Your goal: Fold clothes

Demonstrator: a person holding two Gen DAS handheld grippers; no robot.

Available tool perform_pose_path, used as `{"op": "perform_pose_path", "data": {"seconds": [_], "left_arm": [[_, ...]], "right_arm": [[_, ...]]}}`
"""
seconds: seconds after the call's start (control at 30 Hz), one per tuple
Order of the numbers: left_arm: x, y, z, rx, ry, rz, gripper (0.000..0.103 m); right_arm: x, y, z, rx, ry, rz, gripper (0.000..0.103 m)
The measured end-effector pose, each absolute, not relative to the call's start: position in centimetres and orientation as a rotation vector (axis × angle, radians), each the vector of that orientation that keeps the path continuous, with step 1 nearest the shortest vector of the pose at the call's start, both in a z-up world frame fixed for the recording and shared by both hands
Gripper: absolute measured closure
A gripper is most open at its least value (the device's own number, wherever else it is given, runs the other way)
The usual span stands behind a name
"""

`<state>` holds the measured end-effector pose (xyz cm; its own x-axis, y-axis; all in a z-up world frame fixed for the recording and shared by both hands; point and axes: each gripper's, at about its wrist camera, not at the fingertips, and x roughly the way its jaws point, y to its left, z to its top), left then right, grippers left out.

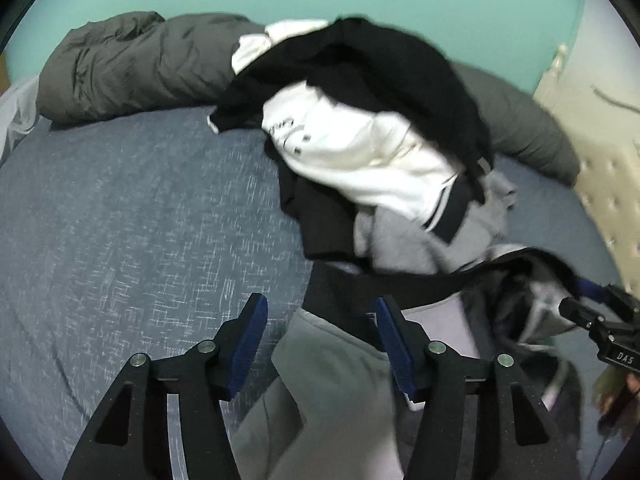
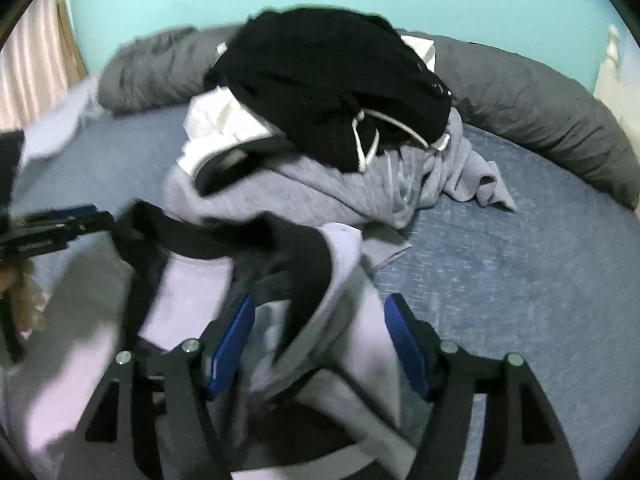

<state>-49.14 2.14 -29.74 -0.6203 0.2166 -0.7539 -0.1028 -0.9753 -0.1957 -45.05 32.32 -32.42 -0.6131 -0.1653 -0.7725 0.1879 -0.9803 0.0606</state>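
Clothes everywhere on this bed (image 1: 120,216), blue-grey sheet underneath. Main pile (image 1: 360,140) sits toward the back: black top (image 2: 328,80) on the heap, white shirt (image 1: 360,152) with black trim under it, grey hoodie (image 2: 320,192) at the bottom. Dark grey duvet (image 1: 132,64) is bunched along the teal wall behind.

Closer in there's a grey garment with a black waistband (image 2: 288,248) spread out in front of the pile. Left claw (image 1: 320,344) is spread wide, pads not pressing anything, the grey cloth just lying between them. Right claw (image 2: 320,344) same deal: wide apart over the crumpled fabric by the waistband, not pinching it. Both views are pretty blurry.
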Motion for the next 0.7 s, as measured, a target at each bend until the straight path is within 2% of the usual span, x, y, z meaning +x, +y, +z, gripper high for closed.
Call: {"op": "perform_pose_path", "data": {"seconds": [0.2,0.33,0.47,0.7], "left_arm": [[-43.4,-0.1,-26.1,-1.164,-0.23,2.697,0.037],[-38.0,-2.3,-26.0,-1.159,-0.24,2.702,0.037],[-33.1,-5.1,-27.3,-1.207,-0.286,2.693,0.037],[-24.2,-8.2,-29.3,-1.204,-0.372,2.72,0.037]], "right_arm": [[-40.5,34.4,-28.9,1.123,-0.15,-2.695,0.034],[-35.8,37.3,-28.2,1.12,-0.321,-2.679,0.034],[-30.4,41.4,-30.9,1.222,-0.565,-2.626,0.034],[-21.0,46.3,-35.9,1.37,-0.79,-2.667,0.034]]}}
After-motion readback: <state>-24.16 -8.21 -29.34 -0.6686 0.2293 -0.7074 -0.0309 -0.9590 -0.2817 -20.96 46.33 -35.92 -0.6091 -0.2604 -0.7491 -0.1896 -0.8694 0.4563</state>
